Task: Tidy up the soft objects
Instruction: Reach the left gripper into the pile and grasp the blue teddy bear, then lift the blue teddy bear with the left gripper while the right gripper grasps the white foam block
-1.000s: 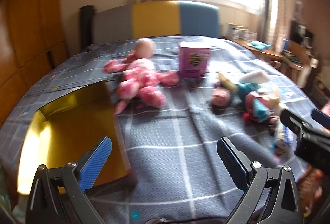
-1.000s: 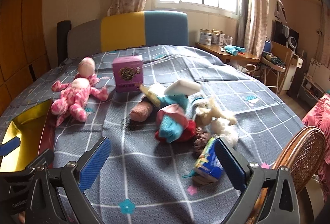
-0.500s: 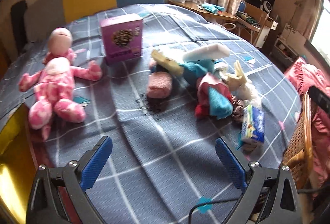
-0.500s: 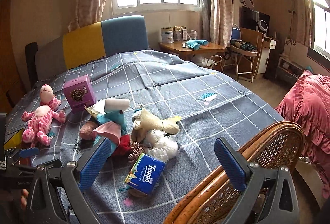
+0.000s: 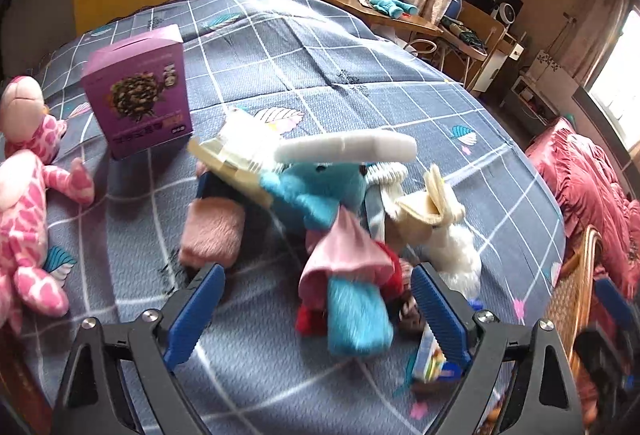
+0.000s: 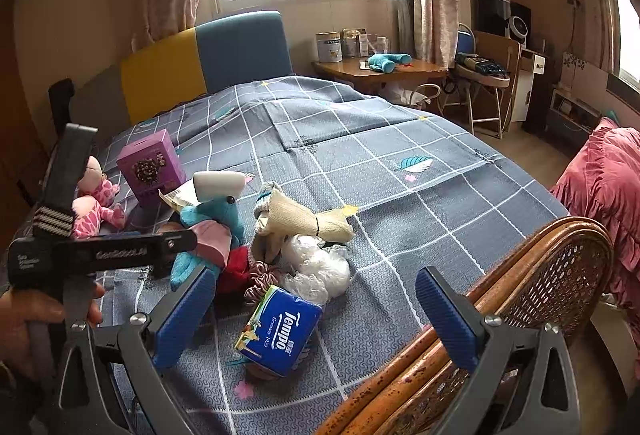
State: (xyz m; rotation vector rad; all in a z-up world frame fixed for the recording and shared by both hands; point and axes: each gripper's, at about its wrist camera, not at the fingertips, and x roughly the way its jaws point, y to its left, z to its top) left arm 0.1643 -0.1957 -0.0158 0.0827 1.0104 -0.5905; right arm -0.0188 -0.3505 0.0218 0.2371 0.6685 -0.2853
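On the bed [image 6: 400,171], with its grey checked cover, the soft things lie heaped near the middle: a blue plush toy [image 5: 320,191] with a pink and red bundle [image 5: 344,255] against its near side, a cream cloth piece [image 6: 304,221] to the right, and a crumpled clear plastic bag [image 6: 320,267] beside that. A pink spotted doll [image 5: 24,203] lies well apart at the far left, and a purple box [image 5: 138,93] stands upright between it and the heap. The left gripper [image 5: 316,309] hangs just above the near edge of the heap, tilted down; its jaws have just been closing a little but stand wide, the pink and blue bundle between them with neither pad pressing on it. The right gripper [image 6: 316,315] is held near the rattan chair back [image 6: 540,295], jaws wide apart and empty, with a blue Tempo tissue pack [image 6: 280,331] on the cover just beyond them.
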